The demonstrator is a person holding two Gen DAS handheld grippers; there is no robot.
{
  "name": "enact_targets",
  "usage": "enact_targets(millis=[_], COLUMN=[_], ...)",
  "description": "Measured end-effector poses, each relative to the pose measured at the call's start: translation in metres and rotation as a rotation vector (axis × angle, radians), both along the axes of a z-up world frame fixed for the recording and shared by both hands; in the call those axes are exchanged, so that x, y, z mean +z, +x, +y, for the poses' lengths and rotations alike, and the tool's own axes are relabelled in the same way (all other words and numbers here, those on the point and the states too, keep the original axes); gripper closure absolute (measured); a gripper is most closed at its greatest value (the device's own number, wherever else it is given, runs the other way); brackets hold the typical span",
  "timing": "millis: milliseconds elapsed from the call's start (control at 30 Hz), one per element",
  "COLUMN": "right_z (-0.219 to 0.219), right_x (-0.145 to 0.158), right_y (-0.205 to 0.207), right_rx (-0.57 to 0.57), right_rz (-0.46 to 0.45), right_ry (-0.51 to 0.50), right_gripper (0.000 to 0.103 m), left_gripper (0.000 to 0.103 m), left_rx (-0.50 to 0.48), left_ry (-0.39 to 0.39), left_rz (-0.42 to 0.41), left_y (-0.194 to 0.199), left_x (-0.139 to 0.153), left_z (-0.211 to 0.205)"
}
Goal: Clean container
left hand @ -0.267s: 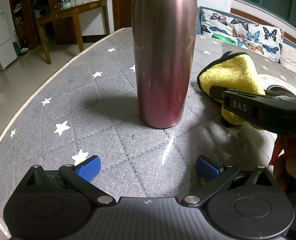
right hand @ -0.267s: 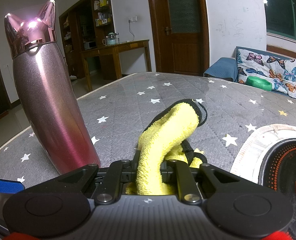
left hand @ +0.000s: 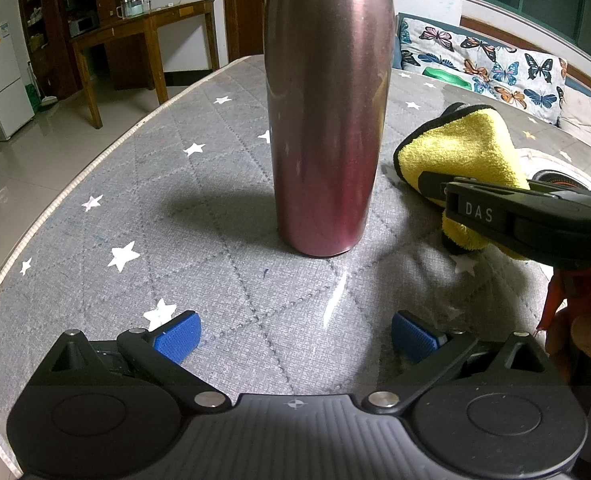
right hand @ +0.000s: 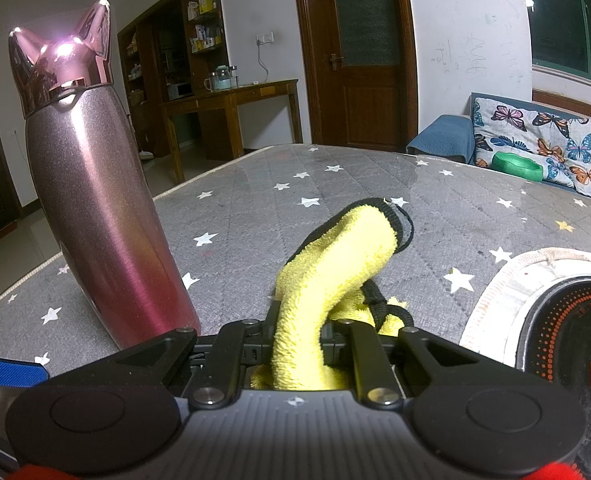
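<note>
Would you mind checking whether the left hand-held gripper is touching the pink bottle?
Apart. The left wrist view shows the open left hand-held gripper short of the pink bottle, with bare tablecloth between.

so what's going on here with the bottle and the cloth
A person with two handheld grippers is about to wipe the pink bottle, which stands upright on the starry table. The right gripper is shut on a yellow cloth beside the bottle. The left gripper is open, facing the bottle, not touching it.

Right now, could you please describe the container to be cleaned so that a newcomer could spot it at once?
On the grey star-patterned tabletop, left of the yellow cloth, stands a tall pink metallic flask. Its shiny cat-ear lid sets it apart.
</note>
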State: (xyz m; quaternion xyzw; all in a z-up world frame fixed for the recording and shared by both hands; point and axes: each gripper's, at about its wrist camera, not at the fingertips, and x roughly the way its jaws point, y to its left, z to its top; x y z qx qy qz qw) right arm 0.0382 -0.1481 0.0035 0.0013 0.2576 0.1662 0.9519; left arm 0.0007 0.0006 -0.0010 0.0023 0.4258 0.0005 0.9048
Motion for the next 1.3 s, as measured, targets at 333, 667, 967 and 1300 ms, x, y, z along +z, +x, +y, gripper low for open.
enact_targets(millis=[333, 667, 967, 1300], right_z=[0.0002, -0.0003, -0.0007, -0.0010], right_x=[-0.0009, -0.0001, -0.0001, 0.0004], right_y=[0.0012, 0.0014, -0.0009, -0.0013], right_rx=[0.000, 0.000, 0.001, 0.001], right_rz=[0.000, 0.001, 0.001, 0.002], right_ry=[-0.001, 0.003, 0.005, 0.008], right_gripper=[0.090, 0.090, 0.090, 0.090], left_gripper=[0.000, 0.000, 0.000, 0.000], left_rx=[-0.001, -0.001, -0.001, 0.000], left_ry=[0.003, 0.002, 0.002, 0.002], left_rz=[0.000, -0.001, 0.001, 0.003], left_y=[0.0006, -0.0019, -0.0010, -0.0015], left_x=[-0.0009, -0.0005, 0.0008, 0.0021], left_z=[0.0007, 0.0002, -0.0008, -0.0019])
